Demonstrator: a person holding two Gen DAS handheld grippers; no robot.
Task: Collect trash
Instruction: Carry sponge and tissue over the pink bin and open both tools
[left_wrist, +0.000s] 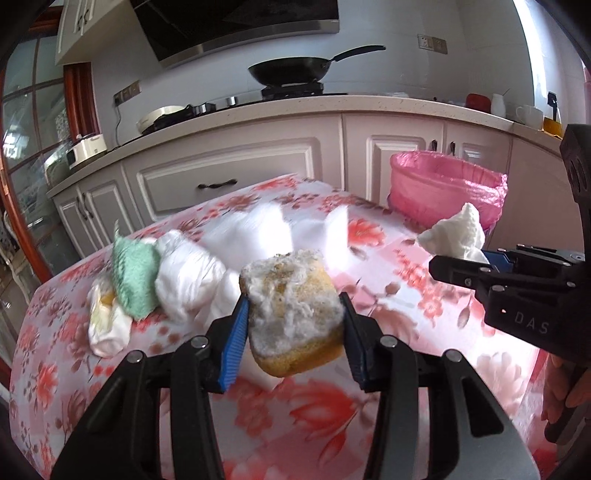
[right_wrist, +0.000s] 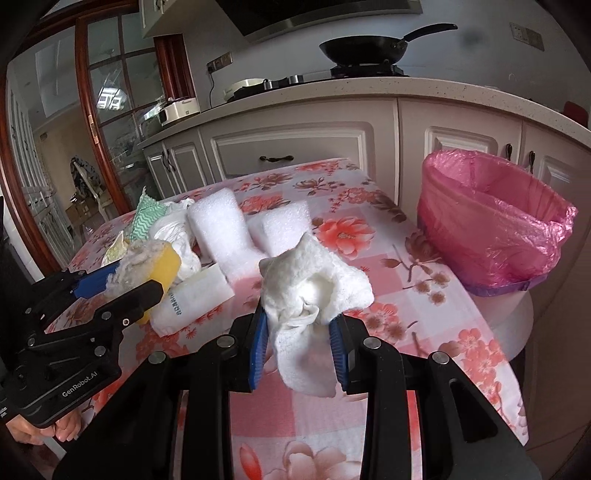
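My left gripper (left_wrist: 293, 314) is shut on a worn yellow sponge (left_wrist: 295, 314) with a frayed white top, held above the floral table (left_wrist: 406, 350); it also shows in the right wrist view (right_wrist: 155, 266). My right gripper (right_wrist: 299, 332) is shut on a crumpled white paper towel (right_wrist: 314, 295), seen in the left wrist view (left_wrist: 458, 232) near the bin. A bin with a pink bag (right_wrist: 487, 221) (left_wrist: 443, 188) stands off the table's far right edge. More trash lies on the table: white foam blocks (right_wrist: 221, 225), a green cloth (left_wrist: 135, 273), a white plastic bag (left_wrist: 188, 273).
A small white box (right_wrist: 192, 299) lies near the foam. A crumpled wrapper (left_wrist: 105, 321) lies at the table's left. Kitchen cabinets (left_wrist: 229, 173) and a counter with a black wok (left_wrist: 291, 70) stand behind the table. A glass door (right_wrist: 74, 129) is at the left.
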